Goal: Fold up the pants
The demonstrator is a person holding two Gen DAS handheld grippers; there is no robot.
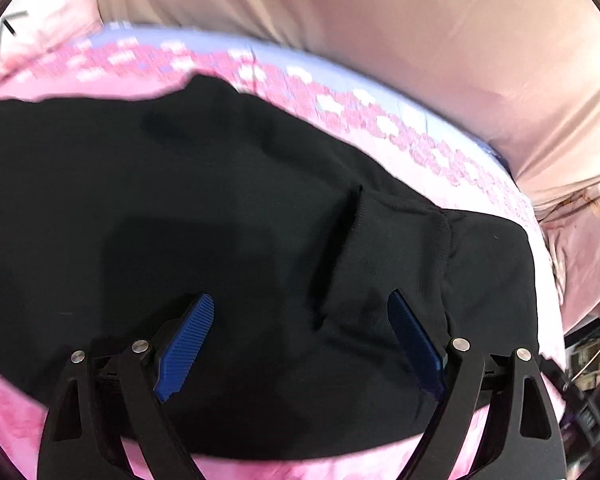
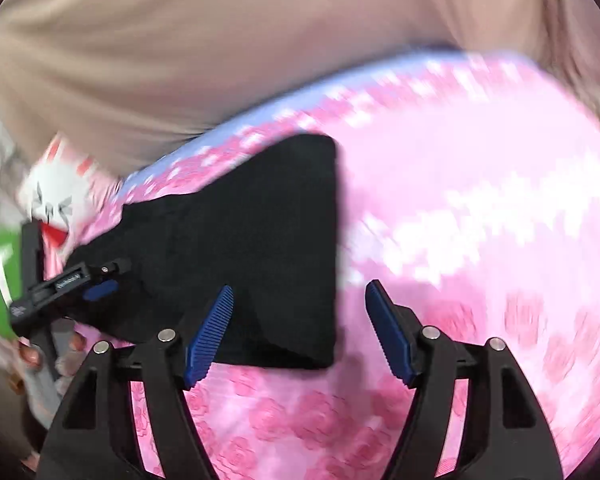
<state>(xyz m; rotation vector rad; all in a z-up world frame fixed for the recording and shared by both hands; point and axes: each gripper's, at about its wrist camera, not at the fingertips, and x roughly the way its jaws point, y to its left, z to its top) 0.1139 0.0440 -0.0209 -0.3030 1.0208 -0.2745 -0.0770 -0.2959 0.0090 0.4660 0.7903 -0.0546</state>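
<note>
Black pants lie folded on a pink rose-print bedspread. In the left wrist view my left gripper is open just above the cloth, blue pads spread wide, with a seam and waistband edge between them. In the right wrist view the pants form a neat dark block with a straight right edge. My right gripper is open and empty above the block's near right corner. My left gripper also shows at the pants' left end, held by a hand.
A beige curtain or sheet hangs behind the bed. A white cartoon-face pillow lies at the left. The bedspread stretches to the right of the pants. Dark furniture shows past the bed's right edge.
</note>
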